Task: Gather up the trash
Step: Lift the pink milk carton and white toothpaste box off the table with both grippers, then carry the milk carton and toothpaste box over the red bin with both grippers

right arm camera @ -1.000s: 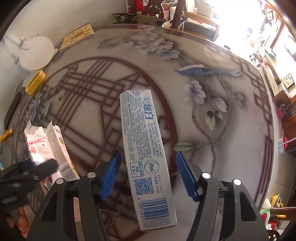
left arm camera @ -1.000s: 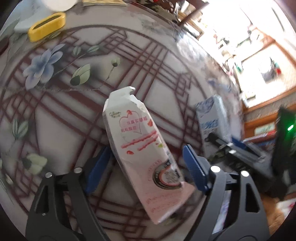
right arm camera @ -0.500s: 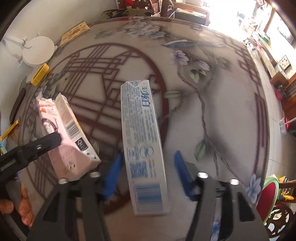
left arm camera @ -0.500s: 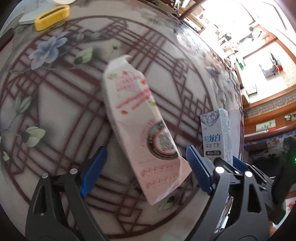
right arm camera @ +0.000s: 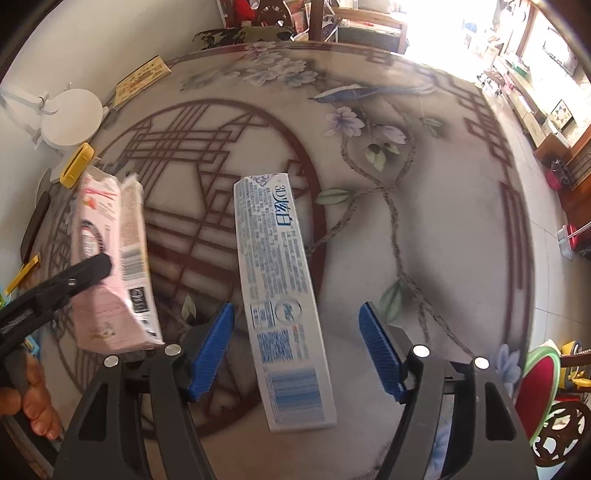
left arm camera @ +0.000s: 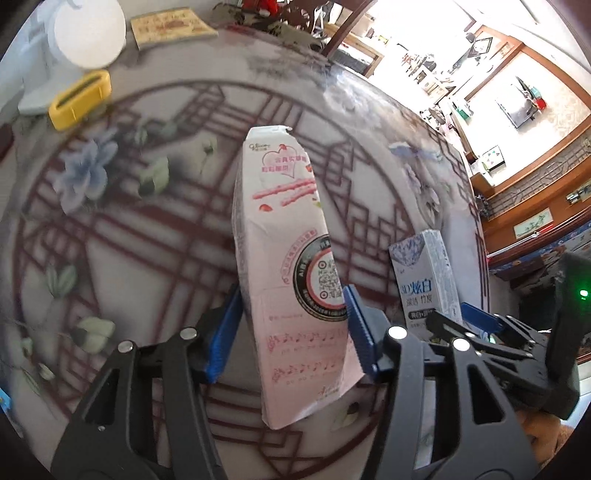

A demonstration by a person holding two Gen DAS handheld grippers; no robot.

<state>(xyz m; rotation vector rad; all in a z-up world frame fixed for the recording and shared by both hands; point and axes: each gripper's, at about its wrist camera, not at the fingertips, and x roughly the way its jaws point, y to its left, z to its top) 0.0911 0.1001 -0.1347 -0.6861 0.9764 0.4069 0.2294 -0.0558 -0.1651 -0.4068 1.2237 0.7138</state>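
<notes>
A pink and white carton (left arm camera: pixel 288 258) with a torn top stands between the blue pads of my left gripper (left arm camera: pixel 291 321). The jaws are closing and both pads press on the carton's sides, holding it off the painted table (left arm camera: pixel 110 240). In the right wrist view the carton (right arm camera: pixel 110 236) hangs tilted at the left, with a black left finger (right arm camera: pixel 85 269) across it. A long blue and white toothpaste box (right arm camera: pixel 280 280) lies between the pads of my right gripper (right arm camera: pixel 297 343). Its jaws are opening, with gaps on both sides of the box. The box (left arm camera: pixel 424 273) also shows at the right of the left wrist view.
A white round disc (left arm camera: pixel 88 33), a yellow holder (left arm camera: pixel 79 99) and a flat yellow-brown box (left arm camera: pixel 170 27) sit at the table's far left rim. A person's fingers (right arm camera: pixel 33 398) show at lower left. A red-cushioned chair (right arm camera: pixel 535 391) stands beyond the table's right edge.
The left pads have closed in onto the pink carton, which has swung from a slant to nearly straight along the fingers. The right pads have spread apart from the toothpaste box.
</notes>
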